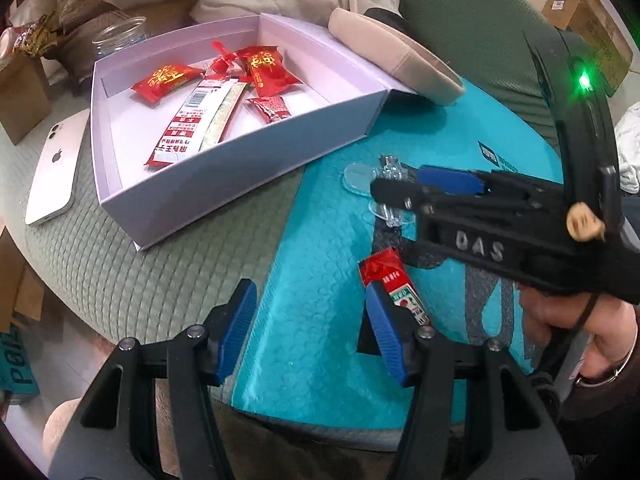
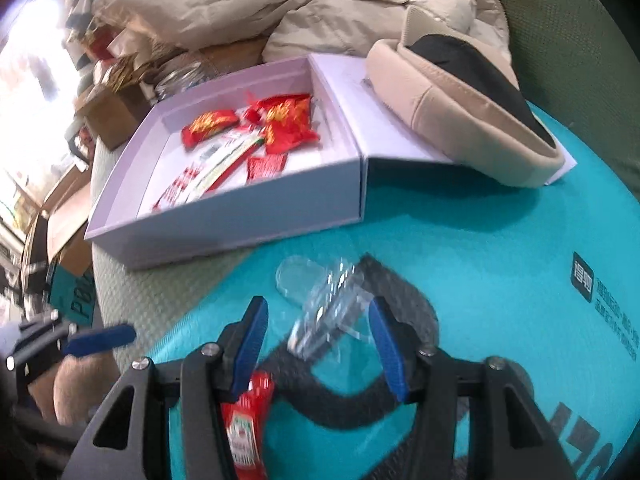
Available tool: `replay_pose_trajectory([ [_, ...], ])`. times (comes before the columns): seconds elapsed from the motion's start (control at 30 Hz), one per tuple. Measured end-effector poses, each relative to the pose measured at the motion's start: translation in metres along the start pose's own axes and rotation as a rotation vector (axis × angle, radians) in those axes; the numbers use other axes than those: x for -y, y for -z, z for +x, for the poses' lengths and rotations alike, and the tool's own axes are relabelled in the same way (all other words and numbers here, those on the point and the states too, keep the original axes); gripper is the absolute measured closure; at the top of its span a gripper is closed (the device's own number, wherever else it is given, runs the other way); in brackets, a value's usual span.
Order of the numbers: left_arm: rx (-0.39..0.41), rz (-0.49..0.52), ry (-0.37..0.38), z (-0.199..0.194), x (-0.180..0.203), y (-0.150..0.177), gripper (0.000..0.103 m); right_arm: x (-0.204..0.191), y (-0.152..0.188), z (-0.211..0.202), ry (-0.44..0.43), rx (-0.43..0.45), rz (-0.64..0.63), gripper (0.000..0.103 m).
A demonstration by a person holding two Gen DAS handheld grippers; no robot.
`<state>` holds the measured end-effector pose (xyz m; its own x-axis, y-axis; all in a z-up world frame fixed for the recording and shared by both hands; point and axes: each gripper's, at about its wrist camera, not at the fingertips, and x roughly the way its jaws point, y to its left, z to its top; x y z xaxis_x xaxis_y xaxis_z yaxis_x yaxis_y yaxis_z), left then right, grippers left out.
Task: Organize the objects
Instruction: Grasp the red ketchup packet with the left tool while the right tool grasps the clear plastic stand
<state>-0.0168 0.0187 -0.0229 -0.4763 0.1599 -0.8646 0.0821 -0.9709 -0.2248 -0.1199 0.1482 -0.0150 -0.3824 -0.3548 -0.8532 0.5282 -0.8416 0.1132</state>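
Observation:
A white open box holds red snack packets and a long sachet. A clear plastic clip lies on the teal padded mailer. My right gripper is open with its fingers on either side of the clip. A red ketchup sachet lies flat on the mailer. My left gripper is open and empty, its right finger next to the sachet.
A white phone lies face down left of the box. A beige and black cap rests on the box flap. Cream bedding, a clear jar and cardboard boxes lie behind.

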Motion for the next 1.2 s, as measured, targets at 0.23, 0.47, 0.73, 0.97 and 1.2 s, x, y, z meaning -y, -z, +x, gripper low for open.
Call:
replay_pose_trajectory([
  [0.23,0.005,0.031,-0.013,0.004,0.007,0.001,0.048,0.005,0.003,0.013,0.042,-0.030,-0.017,0.080],
  [0.47,-0.053,0.053,0.082,0.013,0.037,0.012,0.048,0.033,0.033,-0.013,0.053,-0.046,-0.017,0.080],
  [0.73,-0.047,0.121,0.060,0.017,0.063,0.028,0.047,0.052,0.092,-0.053,0.055,-0.070,-0.019,0.080],
  [0.97,-0.063,0.211,0.018,0.021,0.071,0.028,0.047,0.060,0.117,-0.070,0.066,-0.055,0.034,0.075],
  [1.2,-0.063,0.235,0.025,0.024,0.079,0.026,0.047,0.067,0.118,-0.073,0.109,-0.035,0.110,0.040],
])
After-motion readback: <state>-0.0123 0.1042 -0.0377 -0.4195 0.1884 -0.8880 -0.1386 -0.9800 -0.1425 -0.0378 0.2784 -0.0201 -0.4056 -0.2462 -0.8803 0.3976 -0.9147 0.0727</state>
